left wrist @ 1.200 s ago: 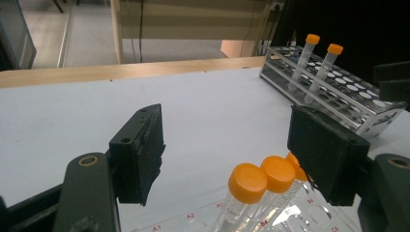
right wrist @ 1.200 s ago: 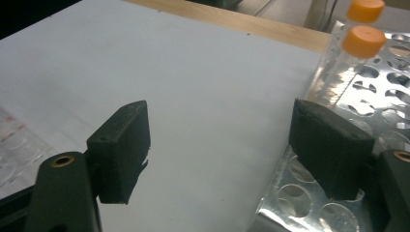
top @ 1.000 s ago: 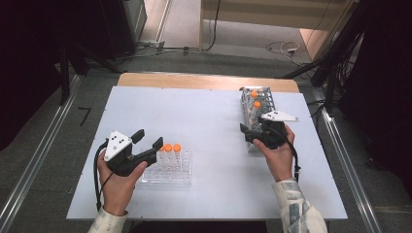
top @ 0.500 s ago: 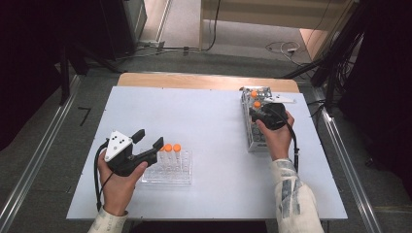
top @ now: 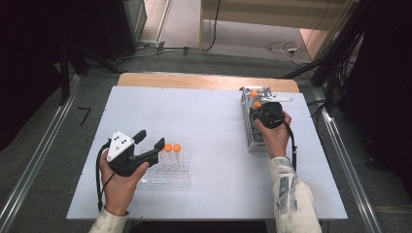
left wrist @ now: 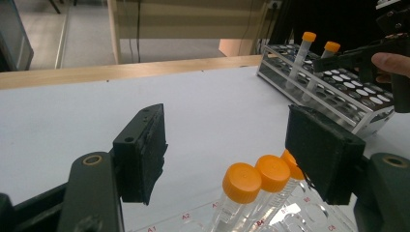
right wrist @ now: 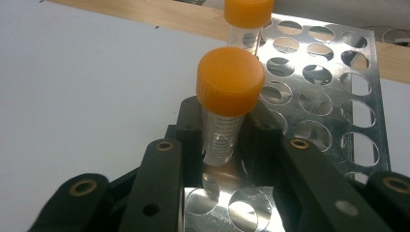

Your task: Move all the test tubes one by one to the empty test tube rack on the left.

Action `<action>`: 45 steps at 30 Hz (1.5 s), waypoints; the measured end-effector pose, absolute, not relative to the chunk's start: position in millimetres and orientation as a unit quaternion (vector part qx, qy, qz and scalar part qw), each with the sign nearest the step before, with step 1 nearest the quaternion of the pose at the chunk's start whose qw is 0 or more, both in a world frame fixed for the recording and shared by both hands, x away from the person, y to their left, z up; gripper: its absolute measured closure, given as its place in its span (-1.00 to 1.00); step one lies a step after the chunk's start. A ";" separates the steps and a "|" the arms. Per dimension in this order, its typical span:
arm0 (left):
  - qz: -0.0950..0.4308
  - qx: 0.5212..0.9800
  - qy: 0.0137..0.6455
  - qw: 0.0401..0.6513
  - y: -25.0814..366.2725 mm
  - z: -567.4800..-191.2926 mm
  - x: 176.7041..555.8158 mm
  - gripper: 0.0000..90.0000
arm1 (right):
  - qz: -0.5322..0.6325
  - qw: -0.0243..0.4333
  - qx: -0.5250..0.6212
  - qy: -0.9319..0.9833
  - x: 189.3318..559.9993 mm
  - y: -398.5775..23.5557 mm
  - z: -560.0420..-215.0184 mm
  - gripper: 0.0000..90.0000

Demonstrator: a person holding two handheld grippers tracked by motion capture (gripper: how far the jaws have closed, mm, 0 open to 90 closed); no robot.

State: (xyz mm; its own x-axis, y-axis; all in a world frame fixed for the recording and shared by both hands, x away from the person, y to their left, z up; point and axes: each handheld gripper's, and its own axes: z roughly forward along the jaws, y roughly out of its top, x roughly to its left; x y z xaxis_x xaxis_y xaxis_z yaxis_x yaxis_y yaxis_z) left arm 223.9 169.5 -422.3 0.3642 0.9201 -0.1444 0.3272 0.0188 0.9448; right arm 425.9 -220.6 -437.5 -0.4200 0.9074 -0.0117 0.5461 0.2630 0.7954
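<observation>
From the high view, the metal rack (top: 253,127) stands at the far right of the white table (top: 209,116), and the right gripper (top: 266,114) sits over its far end, beside an orange-capped tube (top: 254,93) that stands just beyond it. Well away from the metal rack, toward the near left, the left gripper (top: 148,145) hovers with its jaws spread, just beside a clear plastic rack (top: 167,169) that carries upright capped tubes. In the left gripper view, those jaws stand apart with nothing between the pads; the plastic rack's orange caps (left wrist: 256,176) rise just below and ahead of them, and the metal rack (left wrist: 333,92) lies far off at the upper right with two tubes standing in it. In the right gripper view, the jaws have just been closing and now clamp the near tube (right wrist: 225,111) low on its clear body, under the orange cap, while its foot still sits in the perforated metal rack (right wrist: 333,96); the second tube (right wrist: 245,21) stands one hole behind. The risk, as I judge it, is a tilted pull: lifting at an angle could jam the tube against the hole's rim, drag the light rack along, or knock the neighbouring tube. The smooth wall could also slip through the pads.
</observation>
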 end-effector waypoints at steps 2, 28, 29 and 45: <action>0.284 0.641 0.487 0.521 169.3 -422.4 223.9 -0.32 | 0.372 0.244 0.480 0.756 425.7 -220.3 -437.5 0.59; 0.286 0.639 0.484 0.525 168.1 -419.2 221.7 -0.45 | 0.448 0.271 0.415 0.744 374.9 -213.8 -363.1 0.59; 0.285 0.638 0.484 0.526 167.8 -419.1 221.5 -0.45 | 0.452 0.264 0.410 0.746 370.6 -211.8 -362.5 0.59; 0.282 0.640 0.481 0.529 166.5 -416.4 219.3 -0.45 | 0.464 0.191 0.334 0.798 317.7 -170.2 -383.1 0.59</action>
